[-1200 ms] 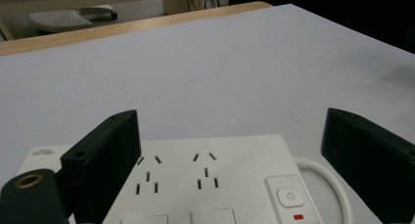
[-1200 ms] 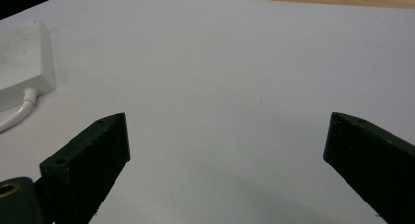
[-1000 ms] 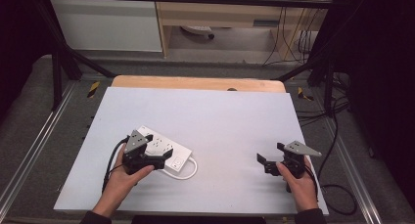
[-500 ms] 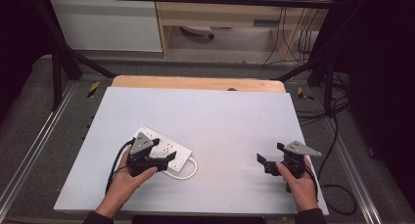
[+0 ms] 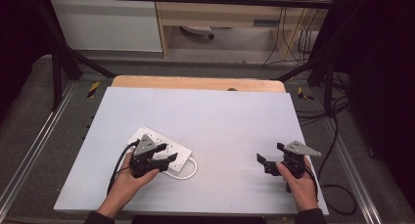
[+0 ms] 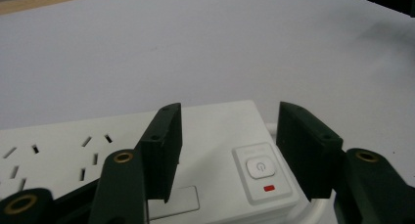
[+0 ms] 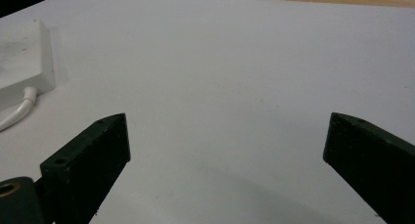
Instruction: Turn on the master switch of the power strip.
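Since the earlier frames, the left gripper (image 5: 166, 153) had shifted toward three o'clock over the power strip (image 5: 177, 149) at the table's (image 5: 235, 116) seven o'clock, jaws closing to half-open, straddling its switch end (image 6: 259, 168), nothing gripped. Right gripper (image 5: 270, 159) stood wide, empty. Squeezing squarely across the casing would have gripped best.

Looking like a lab or test room: a black metal frame (image 5: 63, 62) is standing around the white table (image 5: 220, 111), rails (image 5: 29, 150) are running along both sides, loose cables (image 5: 293, 38) are hanging beyond the right gripper (image 5: 268, 159), grey carpet (image 5: 29, 101) is lying left of the left gripper (image 5: 164, 153).
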Demonstrator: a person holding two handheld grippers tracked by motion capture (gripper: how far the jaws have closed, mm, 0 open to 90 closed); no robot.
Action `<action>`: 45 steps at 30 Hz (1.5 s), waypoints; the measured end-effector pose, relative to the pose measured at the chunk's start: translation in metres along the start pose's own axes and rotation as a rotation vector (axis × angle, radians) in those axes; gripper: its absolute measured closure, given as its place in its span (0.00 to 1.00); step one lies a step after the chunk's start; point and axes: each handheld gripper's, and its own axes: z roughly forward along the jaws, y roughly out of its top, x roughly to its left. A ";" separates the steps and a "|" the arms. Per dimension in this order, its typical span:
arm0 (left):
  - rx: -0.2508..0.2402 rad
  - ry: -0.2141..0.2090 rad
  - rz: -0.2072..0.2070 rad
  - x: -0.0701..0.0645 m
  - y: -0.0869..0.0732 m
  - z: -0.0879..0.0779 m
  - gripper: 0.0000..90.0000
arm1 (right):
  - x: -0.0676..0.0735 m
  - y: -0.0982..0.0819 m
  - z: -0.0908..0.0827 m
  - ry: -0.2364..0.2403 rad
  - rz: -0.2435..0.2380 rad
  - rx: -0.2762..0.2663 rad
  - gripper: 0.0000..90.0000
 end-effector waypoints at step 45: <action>0.127 -0.079 0.011 -0.009 -0.008 0.018 1.00 | 0.001 0.000 0.000 0.000 0.000 0.006 0.05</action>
